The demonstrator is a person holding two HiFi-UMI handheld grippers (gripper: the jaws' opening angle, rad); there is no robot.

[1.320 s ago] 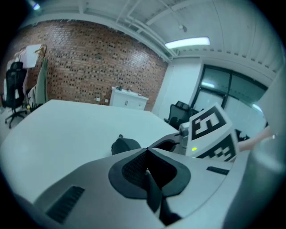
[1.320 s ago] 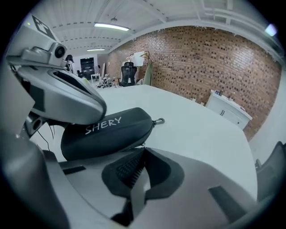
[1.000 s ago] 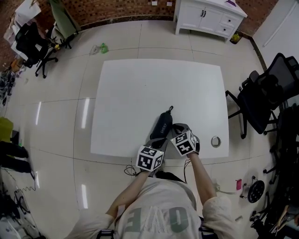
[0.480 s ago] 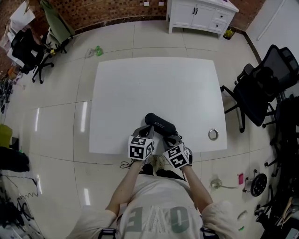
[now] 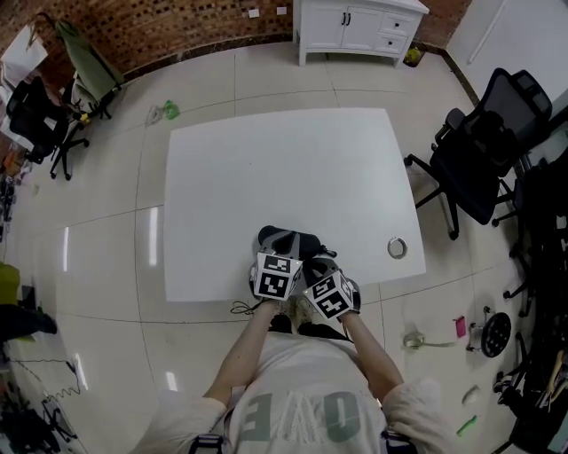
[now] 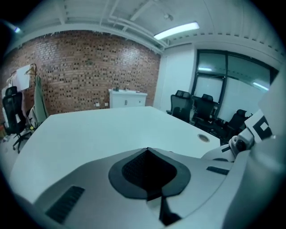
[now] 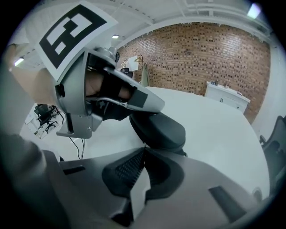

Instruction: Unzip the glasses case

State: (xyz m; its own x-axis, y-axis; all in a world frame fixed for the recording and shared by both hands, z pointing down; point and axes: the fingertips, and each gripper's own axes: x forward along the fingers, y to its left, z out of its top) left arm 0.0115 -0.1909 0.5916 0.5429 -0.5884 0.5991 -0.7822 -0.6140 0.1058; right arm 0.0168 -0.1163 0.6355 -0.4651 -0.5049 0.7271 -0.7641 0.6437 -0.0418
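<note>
The dark glasses case (image 5: 288,240) lies crosswise on the white table (image 5: 284,168), close to its front edge. My left gripper (image 5: 279,258) hangs over the case's near left part, jaws shut. In the left gripper view the left gripper (image 6: 147,149) shows its pads pressed together with only bare table beyond them; the case is hidden below. My right gripper (image 5: 316,267) is shut too. In the right gripper view the right gripper (image 7: 144,146) touches the near side of the case (image 7: 158,129) with its tip. Whether it pinches a zip pull I cannot tell.
A small metal ring (image 5: 397,247) is set in the table at the right front. Black office chairs (image 5: 484,151) stand to the right of the table, and a white cabinet (image 5: 355,27) stands at the back wall. A cable (image 5: 241,309) hangs below the table's front edge.
The case has swung from pointing away up the table to lying crosswise. Both grippers have shifted left along with it and stand closer together.
</note>
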